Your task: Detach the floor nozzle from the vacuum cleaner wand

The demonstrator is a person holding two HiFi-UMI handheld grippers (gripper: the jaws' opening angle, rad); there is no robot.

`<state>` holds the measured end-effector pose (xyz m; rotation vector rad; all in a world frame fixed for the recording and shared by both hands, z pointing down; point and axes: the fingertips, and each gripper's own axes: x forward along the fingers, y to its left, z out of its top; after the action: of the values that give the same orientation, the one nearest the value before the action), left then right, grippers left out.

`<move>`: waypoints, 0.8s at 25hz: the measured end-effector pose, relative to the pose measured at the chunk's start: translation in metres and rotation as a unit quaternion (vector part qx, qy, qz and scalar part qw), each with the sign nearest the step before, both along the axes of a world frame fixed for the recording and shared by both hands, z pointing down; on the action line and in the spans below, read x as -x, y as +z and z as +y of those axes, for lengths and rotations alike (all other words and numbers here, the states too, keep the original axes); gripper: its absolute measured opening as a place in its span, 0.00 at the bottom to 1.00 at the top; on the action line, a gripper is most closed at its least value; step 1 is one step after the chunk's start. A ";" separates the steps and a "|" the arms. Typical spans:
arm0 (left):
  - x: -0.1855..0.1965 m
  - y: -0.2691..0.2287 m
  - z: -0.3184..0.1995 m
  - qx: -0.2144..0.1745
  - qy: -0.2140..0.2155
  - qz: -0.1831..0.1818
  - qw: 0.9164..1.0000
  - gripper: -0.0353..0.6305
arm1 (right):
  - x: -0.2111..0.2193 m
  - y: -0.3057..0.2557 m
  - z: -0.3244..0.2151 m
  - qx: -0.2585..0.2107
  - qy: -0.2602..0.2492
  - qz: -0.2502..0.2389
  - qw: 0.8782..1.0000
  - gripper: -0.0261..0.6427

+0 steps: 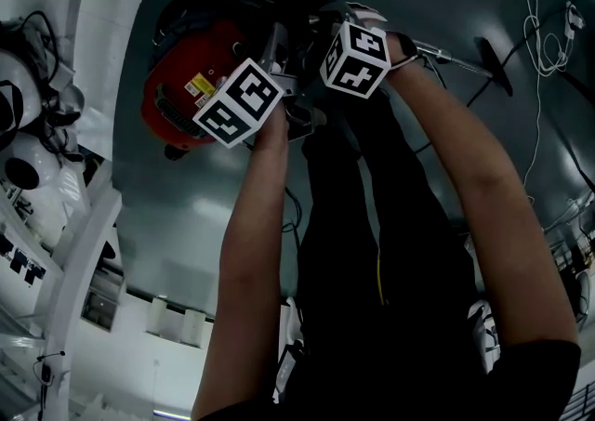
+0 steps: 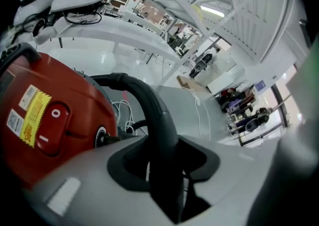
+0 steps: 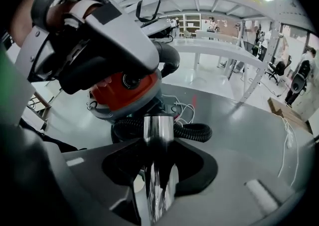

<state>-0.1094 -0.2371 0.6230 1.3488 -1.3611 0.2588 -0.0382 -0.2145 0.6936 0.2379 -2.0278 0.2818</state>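
Left gripper (image 2: 162,180): I squeeze the black bent pipe (image 2: 149,105).
Right gripper (image 3: 158,185): I squeeze the shiny wand (image 3: 158,130).
Wand: looks hard and slippery, so I must hold tight.

Black short sleeves (image 1: 548,382) are seen at bottom of frame, forearms left bare. Black trousers (image 1: 372,252), centre, are marked w/ a thin yellow line (image 1: 379,280). A white shoe (image 1: 483,328) w/ dark markings is glimpsed lower right.
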 end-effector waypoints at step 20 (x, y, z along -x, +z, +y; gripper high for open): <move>-0.029 0.047 0.042 0.067 0.071 -0.038 0.994 0.27 | 0.014 0.015 -0.043 -0.010 0.035 0.027 0.999 0.29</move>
<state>-0.0809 -0.1951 0.6704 1.3353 -1.2873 0.4932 -0.0525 -0.2577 0.7089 0.3268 -1.9722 0.2962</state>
